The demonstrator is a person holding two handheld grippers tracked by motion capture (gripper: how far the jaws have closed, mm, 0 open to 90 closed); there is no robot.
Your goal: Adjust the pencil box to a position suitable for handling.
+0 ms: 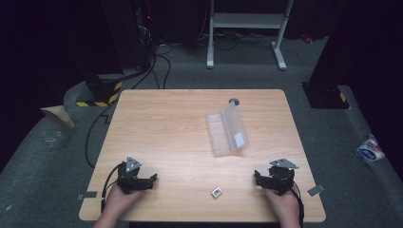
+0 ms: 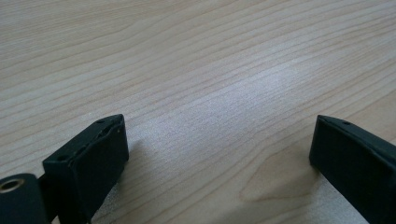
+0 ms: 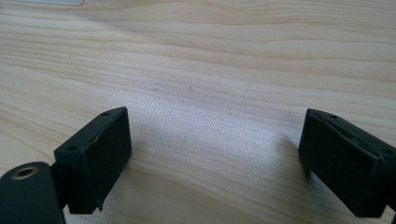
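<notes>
A clear plastic case (image 1: 227, 131) lies open on the wooden table (image 1: 166, 123), right of centre, with a small white label on its right half. A tiny white card-like item (image 1: 216, 192) rests near the front edge, between my two hands. My left gripper (image 1: 153, 179) sits low at the front left, jaws wide apart. My right gripper (image 1: 256, 176) sits at the front right, also open. In the left gripper view the left gripper (image 2: 218, 140) has bare wood between its jaws. In the right gripper view the right gripper (image 3: 215, 135) likewise holds nothing.
A round cable hole (image 1: 234, 101) sits near the table's far edge. Beyond the table stand a white desk frame (image 1: 247, 28) and cables on grey carpet. A yellow-black striped block (image 1: 102, 92) lies at the far left, a packet (image 1: 369, 149) on the floor at right.
</notes>
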